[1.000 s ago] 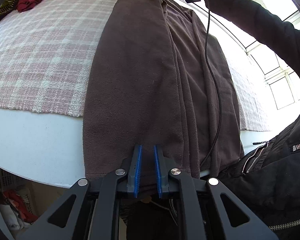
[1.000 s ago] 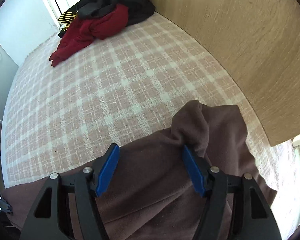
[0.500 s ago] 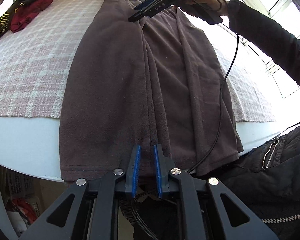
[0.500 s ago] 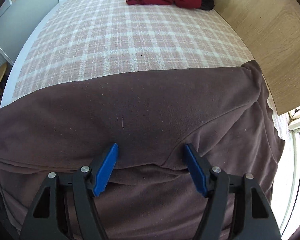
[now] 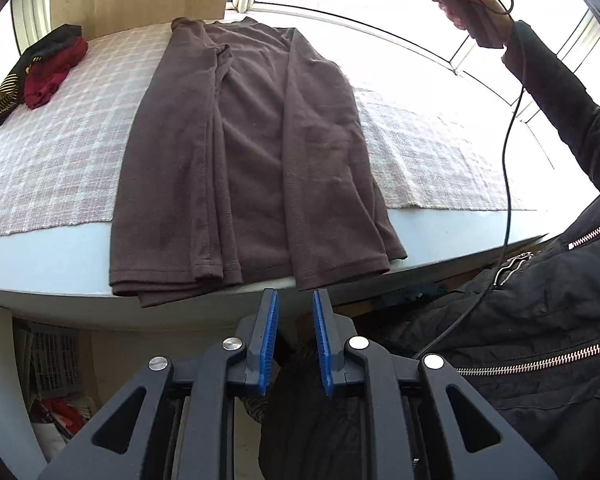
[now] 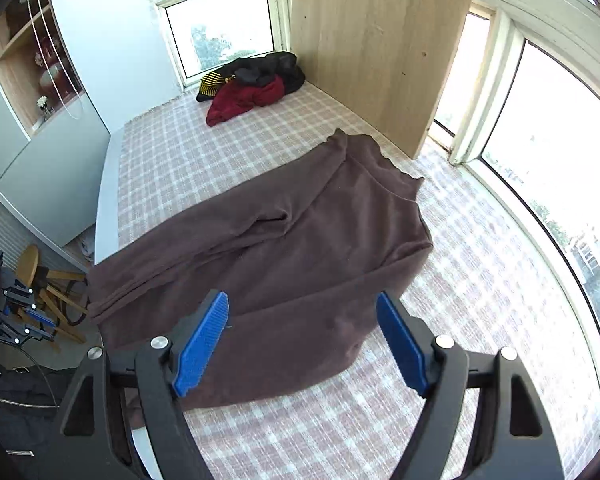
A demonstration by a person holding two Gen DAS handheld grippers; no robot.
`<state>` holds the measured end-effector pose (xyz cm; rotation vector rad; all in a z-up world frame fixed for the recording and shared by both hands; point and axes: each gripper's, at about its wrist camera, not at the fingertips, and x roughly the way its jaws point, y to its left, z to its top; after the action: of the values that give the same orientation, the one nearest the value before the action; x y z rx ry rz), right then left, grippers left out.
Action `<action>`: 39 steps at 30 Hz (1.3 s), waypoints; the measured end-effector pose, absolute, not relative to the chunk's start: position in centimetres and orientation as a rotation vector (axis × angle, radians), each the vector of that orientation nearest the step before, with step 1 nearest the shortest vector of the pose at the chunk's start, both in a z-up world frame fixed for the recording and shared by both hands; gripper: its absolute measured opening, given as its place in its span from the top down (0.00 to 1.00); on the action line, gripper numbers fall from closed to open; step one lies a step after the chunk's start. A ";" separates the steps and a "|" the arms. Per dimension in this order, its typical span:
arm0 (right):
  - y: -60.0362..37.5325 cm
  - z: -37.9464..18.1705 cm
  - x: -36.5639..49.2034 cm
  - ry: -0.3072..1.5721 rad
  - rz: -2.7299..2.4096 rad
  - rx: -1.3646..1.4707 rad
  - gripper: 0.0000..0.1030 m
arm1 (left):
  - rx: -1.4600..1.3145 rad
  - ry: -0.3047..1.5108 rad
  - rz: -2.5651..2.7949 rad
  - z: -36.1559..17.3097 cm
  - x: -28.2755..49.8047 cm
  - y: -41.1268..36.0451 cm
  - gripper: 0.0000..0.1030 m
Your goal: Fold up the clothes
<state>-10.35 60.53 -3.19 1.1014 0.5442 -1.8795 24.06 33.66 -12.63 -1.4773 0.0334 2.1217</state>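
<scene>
The long brown garment (image 5: 252, 152) lies flat on the checked counter (image 5: 52, 152) with its sides folded in, both claws just opened and holding nothing, left claw (image 5: 294, 340) a little apart, right claw (image 6: 304, 344) spread wide, so next probably comes folding it end to end

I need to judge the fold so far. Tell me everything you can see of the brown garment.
The brown garment is soft, fleecy-looking cloth, folded lengthwise into a long strip with overlapping layers and a stitched hem. It lies flat on the checked cloth, its hem end hanging slightly over the table edge. Neither gripper touches it.
</scene>
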 end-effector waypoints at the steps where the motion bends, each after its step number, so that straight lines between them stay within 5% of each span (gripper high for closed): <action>1: 60.6 -4.6 -10.0 0.571 -1.869 1.128 0.26 | -1.451 0.036 2.092 -12.9 23.8 35.0 0.82; 6: 61.2 -11.8 -9.0 0.672 -1.832 1.257 0.26 | -1.390 0.081 1.957 -15.7 22.2 42.2 0.81; 9: 62.2 -15.0 -11.9 0.600 -1.893 1.347 0.26 | -1.371 0.127 1.905 -16.9 22.2 45.7 0.66; 11: 62.8 -16.2 -14.1 0.545 -1.924 1.396 0.26 | -1.338 0.243 1.924 -17.2 22.9 47.5 0.64; 18: 63.4 -17.5 -17.2 0.487 -1.975 1.427 0.26 | -1.312 0.473 2.013 -17.8 24.7 50.2 0.63; 21: 62.8 -17.6 -17.3 0.541 -1.995 1.419 0.26 | -1.342 0.539 2.043 -18.2 24.8 51.0 0.46; 29: 61.1 -18.4 -18.5 0.586 -1.966 1.413 0.26 | -1.477 0.578 2.103 -20.8 23.8 51.1 0.46; 32: 60.8 -18.5 -18.8 0.596 -1.959 1.416 0.26 | -1.483 0.537 2.112 -20.6 23.5 50.4 0.53; 36: 61.5 -18.8 -19.9 0.516 -1.933 1.457 0.26 | -1.513 0.411 2.134 -19.8 22.3 48.3 0.87; 39: 62.5 -19.0 -21.3 0.424 -1.928 1.492 0.26 | -1.541 0.238 2.143 -18.9 21.4 46.0 0.88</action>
<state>-21.27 62.52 -19.03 1.4921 0.4237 -1.9284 21.36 46.03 -18.95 -1.5415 0.2382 2.1433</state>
